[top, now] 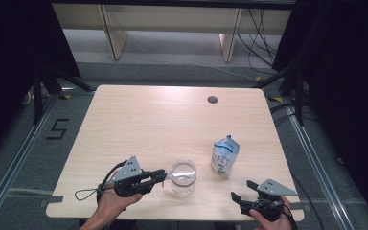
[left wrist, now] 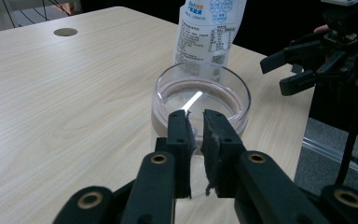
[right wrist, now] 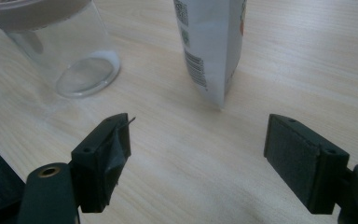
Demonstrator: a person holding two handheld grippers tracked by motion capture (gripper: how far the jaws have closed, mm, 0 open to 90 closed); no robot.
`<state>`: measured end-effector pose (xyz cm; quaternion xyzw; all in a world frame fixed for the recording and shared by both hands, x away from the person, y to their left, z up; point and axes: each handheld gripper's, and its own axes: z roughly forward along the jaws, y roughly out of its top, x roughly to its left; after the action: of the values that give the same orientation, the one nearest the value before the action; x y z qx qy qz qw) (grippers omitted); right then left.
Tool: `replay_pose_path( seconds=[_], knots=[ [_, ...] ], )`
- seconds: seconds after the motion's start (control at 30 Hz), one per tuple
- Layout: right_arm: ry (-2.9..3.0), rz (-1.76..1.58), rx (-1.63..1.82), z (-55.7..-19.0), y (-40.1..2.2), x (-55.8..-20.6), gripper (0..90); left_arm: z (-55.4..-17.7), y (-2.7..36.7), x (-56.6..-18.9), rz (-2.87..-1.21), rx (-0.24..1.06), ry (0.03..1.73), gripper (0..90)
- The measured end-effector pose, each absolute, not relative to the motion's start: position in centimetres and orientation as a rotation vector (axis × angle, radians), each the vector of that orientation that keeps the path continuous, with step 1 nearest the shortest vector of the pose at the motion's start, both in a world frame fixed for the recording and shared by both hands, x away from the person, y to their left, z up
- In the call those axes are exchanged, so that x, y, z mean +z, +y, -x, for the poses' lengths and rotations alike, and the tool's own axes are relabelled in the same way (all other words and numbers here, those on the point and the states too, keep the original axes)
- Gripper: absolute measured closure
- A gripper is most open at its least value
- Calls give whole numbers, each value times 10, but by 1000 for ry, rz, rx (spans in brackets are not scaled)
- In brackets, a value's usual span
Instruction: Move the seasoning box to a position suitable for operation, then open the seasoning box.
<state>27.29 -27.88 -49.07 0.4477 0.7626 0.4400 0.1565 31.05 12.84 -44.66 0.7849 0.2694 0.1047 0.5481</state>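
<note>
Left gripper (left wrist: 195, 122) fingers (left wrist: 179, 135) pinched on the near rim of the glass (left wrist: 200, 95), one inside and one outside, probably to steady it upright on the surface (top: 139, 120). Pouch (right wrist: 212, 42) standing just beyond the right gripper (right wrist: 198, 144), fingers (right wrist: 105, 154) spread wide and empty, roughly lined up with it, likely a pre-grasp. Glass empty, so looks like setup for a pour.
</note>
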Motion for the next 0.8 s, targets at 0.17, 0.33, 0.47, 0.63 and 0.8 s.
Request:
replay_pose_path(
  seconds=[0.17, 0.33, 0.47, 0.63, 0.8],
  knots=[
    [2177, -1233, 1256, -274, -279, -490, 237, -310, 124, -445, -1864, 248, 615, 838],
    [2195, -1271, 1276, -272, -275, -491, 230, -312, 121, -444, -1868, 246, 618, 857],
    [2205, -1228, 1311, -270, -272, -489, 230, -311, 119, -443, -1861, 228, 633, 869],
    [2242, -1096, 1341, -273, -263, -489, 252, -314, 117, -443, -1863, 231, 620, 875],
    [2270, -1005, 1331, -272, -249, -488, 356, -317, 117, -443, -1873, 239, 619, 874]
  ],
)
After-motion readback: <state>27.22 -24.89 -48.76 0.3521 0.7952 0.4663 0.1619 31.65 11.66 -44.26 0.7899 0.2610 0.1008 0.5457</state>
